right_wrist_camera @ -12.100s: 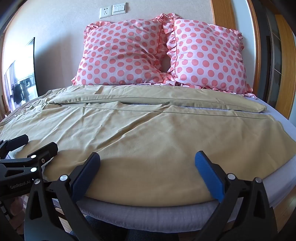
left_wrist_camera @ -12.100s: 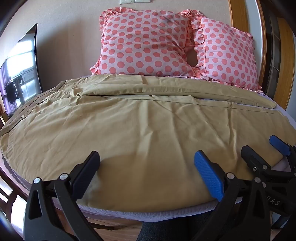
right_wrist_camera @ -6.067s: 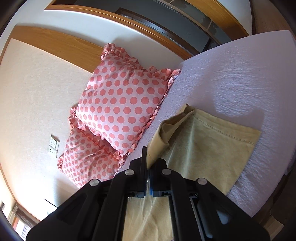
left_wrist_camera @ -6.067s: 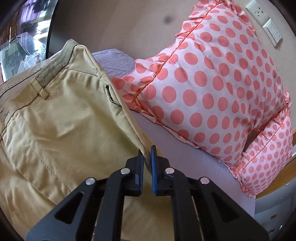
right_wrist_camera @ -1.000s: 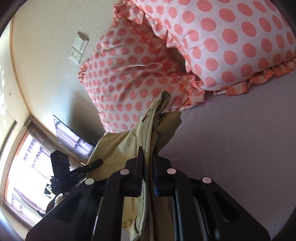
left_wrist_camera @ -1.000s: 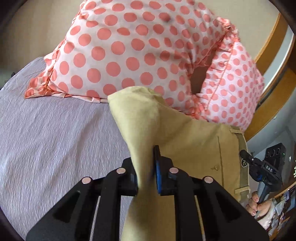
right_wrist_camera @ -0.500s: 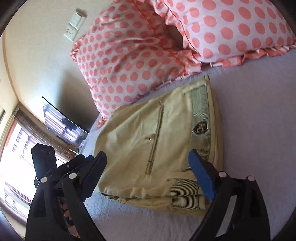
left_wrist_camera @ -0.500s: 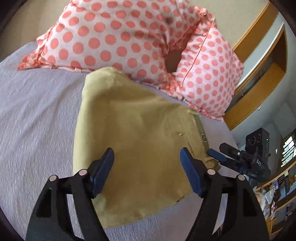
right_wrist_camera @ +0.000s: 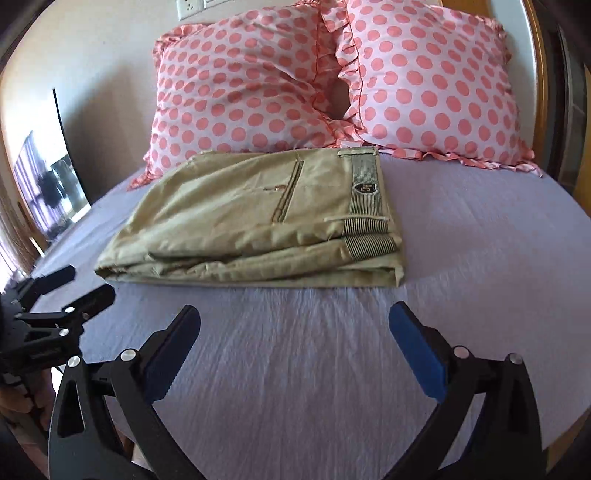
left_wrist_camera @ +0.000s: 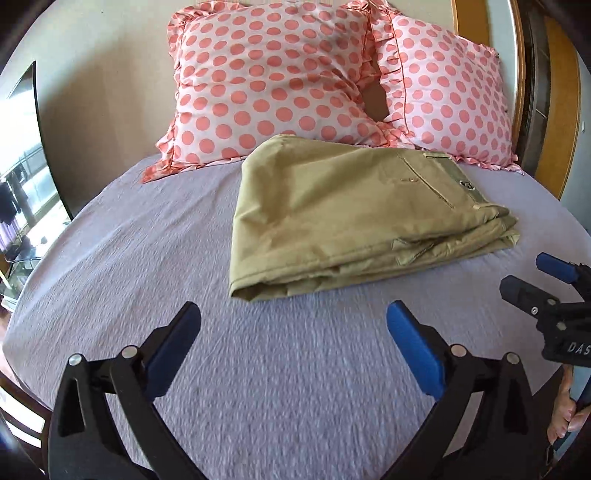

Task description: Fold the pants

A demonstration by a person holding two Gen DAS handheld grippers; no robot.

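The khaki pants (left_wrist_camera: 343, 210) lie folded in a flat stack on the lavender bed sheet (left_wrist_camera: 147, 295), just in front of the pillows. In the right wrist view the pants (right_wrist_camera: 258, 221) show a back pocket and a striped waistband with a badge on the right side. My left gripper (left_wrist_camera: 293, 339) is open and empty, above the sheet short of the stack. My right gripper (right_wrist_camera: 295, 339) is open and empty, also short of the stack. Each gripper shows at the edge of the other's view, the right gripper (left_wrist_camera: 535, 277) and the left gripper (right_wrist_camera: 70, 284).
Two pink polka-dot pillows (left_wrist_camera: 273, 81) (left_wrist_camera: 443, 99) lean on the wall behind the pants. A dark screen (left_wrist_camera: 26, 147) stands at the left of the bed. Wooden trim (left_wrist_camera: 554, 92) runs along the right. Wall sockets (right_wrist_camera: 188, 5) are above the pillows.
Both grippers let go of the pants about a second ago, opened wide and drew back toward the foot of the bed. The folded stack now lies still on the sheet.
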